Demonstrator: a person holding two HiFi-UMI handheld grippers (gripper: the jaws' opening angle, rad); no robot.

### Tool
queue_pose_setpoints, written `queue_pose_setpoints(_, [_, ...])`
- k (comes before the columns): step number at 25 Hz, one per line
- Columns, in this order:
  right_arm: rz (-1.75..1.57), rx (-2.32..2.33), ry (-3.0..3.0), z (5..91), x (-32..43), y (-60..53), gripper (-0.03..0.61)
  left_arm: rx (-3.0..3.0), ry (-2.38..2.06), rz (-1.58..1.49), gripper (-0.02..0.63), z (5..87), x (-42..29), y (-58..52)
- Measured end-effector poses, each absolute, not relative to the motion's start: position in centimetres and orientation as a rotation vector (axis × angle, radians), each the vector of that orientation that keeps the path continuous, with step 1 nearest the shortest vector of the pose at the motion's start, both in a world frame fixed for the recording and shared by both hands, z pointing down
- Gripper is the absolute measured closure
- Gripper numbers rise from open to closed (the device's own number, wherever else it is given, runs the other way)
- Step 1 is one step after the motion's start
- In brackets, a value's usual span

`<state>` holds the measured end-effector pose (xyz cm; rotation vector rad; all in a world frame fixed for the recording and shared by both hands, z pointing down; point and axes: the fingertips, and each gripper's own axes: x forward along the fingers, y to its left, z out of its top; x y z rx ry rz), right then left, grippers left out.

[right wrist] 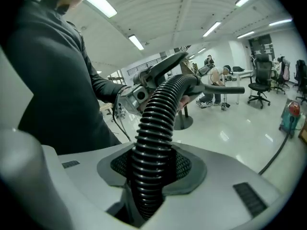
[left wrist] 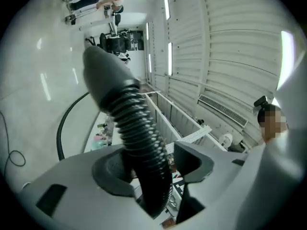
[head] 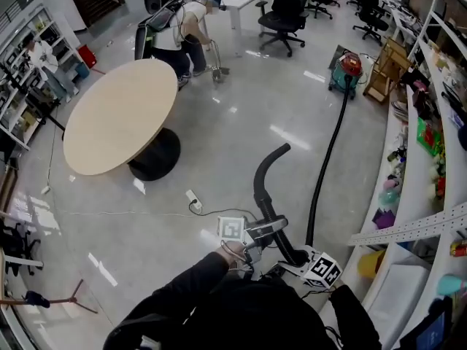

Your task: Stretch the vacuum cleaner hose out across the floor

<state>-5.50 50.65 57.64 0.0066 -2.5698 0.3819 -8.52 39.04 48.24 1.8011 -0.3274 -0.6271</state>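
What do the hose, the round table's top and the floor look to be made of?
Hose: black flexible plastic, likely; ribbed coils, dull sheen.
Table top: pale wood-look laminate or veneer, matte; even beige, no glare.
Floor: hard polished surface, perhaps tile or coated concrete; it mirrors the lights.

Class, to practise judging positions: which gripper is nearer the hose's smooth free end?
Left. The left gripper sits around the hose just behind its free end; the right gripper clamps the hose farther back, toward the person.

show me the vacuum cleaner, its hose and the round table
vacuum cleaner [head: 350, 65]: head view, red top of the canister
hose [head: 327, 159]: head view, straight stretch on the floor
round table [head: 117, 119]: head view, bare tabletop
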Motion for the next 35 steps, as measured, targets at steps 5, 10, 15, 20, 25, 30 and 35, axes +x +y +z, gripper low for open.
queue_pose_setpoints(5, [0.281, 0.184, -2.324, 62.3, -9.6, 52.0, 0.35, 2.044, -0.376, -0.39, 0.439, 50.0, -11.0, 43.7])
queue_pose_setpoints(10, [0.258, 0.29, -2.144, 62.5, -10.6, 53.8, 0.229, 2.427, -0.45, 0.003, 0.44, 52.9, -14.0, 48.4])
queue_pose_setpoints(15, [0.684, 0.627, -2.516, 49.6, -10.8, 50.6, 0.23, 2.598, -0.326, 0.28, 0.442, 53.5, -14.2, 52.2])
queue_pose_setpoints(20, [1.369, 0.729, -2.773, 41.9, -15.9, 47.2, 0.229, 2.743, -0.229, 0.645, 0.445, 56.5, -11.9, 57.0])
queue_pose_setpoints(25, [1.438, 0.675, -2.839, 40.2, -17.0, 50.3, 0.215, 2.804, -0.179, 0.907, 0.445, 59.9, -8.3, 62.5])
queue_pose_setpoints(30, [1.303, 0.851, -2.806, 42.2, -10.3, 55.2, 0.328, 2.88, -0.231, 1.155, 0.445, 62.1, -4.8, 66.0])
queue_pose_setpoints(35, [1.401, 0.947, -2.784, 44.0, -4.1, 60.0, 0.339, 2.945, -0.142, 1.357, 0.445, 63.8, 0.4, 71.3])
